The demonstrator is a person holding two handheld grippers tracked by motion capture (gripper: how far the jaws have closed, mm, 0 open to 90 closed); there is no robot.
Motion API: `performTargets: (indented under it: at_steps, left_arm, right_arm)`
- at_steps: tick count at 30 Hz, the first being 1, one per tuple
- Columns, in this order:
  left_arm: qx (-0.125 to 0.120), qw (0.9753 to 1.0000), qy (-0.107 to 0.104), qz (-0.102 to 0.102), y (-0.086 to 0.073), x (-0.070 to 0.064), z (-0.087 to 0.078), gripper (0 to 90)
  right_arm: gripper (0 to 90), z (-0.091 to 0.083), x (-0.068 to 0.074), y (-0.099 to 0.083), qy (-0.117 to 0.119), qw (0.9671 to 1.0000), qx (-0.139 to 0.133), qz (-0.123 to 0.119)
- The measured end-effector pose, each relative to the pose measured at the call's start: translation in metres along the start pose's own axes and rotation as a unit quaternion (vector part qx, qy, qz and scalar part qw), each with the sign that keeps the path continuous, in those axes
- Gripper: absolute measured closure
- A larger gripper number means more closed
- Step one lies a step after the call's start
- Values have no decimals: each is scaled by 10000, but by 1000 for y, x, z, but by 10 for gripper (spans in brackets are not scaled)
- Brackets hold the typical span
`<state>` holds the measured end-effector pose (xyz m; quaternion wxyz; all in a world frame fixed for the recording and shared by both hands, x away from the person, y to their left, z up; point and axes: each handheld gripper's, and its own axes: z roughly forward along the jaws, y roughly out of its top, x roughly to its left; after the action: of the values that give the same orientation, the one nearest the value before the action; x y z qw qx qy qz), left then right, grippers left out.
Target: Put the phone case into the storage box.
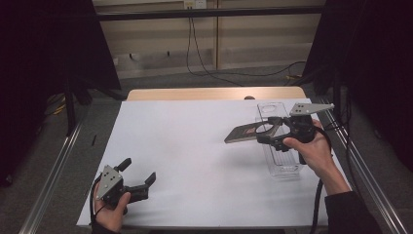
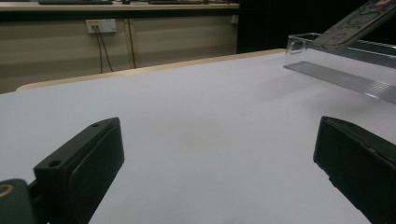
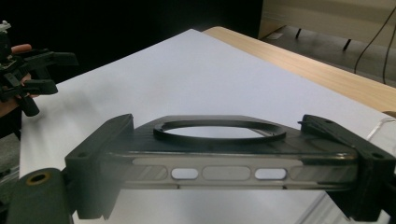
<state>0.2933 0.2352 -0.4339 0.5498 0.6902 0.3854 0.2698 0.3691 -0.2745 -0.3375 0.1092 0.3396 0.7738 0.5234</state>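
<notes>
My right gripper [image 1: 268, 129] is shut on a dark, translucent phone case [image 1: 242, 133] with a black ring on its back, gripping it across its width. The case is held level above the table, sticking out to the left of a clear plastic box [image 1: 283, 161]. In the right gripper view the case [image 3: 219, 173] spans the gap between both jaws of my right gripper [image 3: 219, 140]. My left gripper [image 1: 139, 171] rests near the table's front left corner, open and holding nothing. The left gripper view has its jaws wide apart [image 2: 219, 158], with the box [image 2: 345, 74] and case [image 2: 357, 21] far off.
A white sheet [image 1: 190, 141] covers the table, with a wooden edge [image 1: 214, 93] at the far side. Metal rails [image 1: 51, 175] run along both sides. Cables [image 1: 204, 68] lie on the floor beyond. The left gripper [image 3: 32, 70] shows at the far left of the right gripper view.
</notes>
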Motion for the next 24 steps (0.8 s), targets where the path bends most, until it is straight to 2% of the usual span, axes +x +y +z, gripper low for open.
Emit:
performTargets:
  at_steps: [1,2,4,7,8,14,16,17,18,21,24]
  left_arm:
    - [11,9999,21,-97,-1,1,1,25]
    - [27,10000,-8,-89,-2,2,2,26]
    - [48,9999,65,75,-2,1,3,28]
    - [15,10000,18,21,-2,1,2,26]
    - [32,10000,42,82,-2,2,1,23]
    - [-3,9999,-1,119,-2,2,0,19]
    - [-111,9998,-126,136,-1,1,0,17]
    - [-125,9996,-136,212,-1,0,0,15]
    - [-101,9995,-94,294,0,-1,0,15]
    - [-87,9995,-128,268,-1,0,1,14]
    - [-52,9996,-77,270,-2,1,1,13]
  right_arm:
    - [117,-1,-1,1,-30,10000,12,-3]
    - [117,-2,-2,2,-61,10000,9,17]
    - [117,-4,-5,4,-137,9999,-18,45]
    - [117,-8,-11,7,-257,9996,-64,80]
    - [117,-9,-12,8,-276,9995,-82,102]
    - [117,-19,-22,15,-536,9983,-141,195]
    - [117,-23,-25,17,-644,9975,-156,235]
    - [117,-25,-27,18,-709,9970,-160,257]
    - [117,-27,-29,19,-749,9966,-179,280]
    - [117,-32,-33,20,-872,9955,-211,312]
    - [117,-36,-37,22,-996,9942,-196,350]
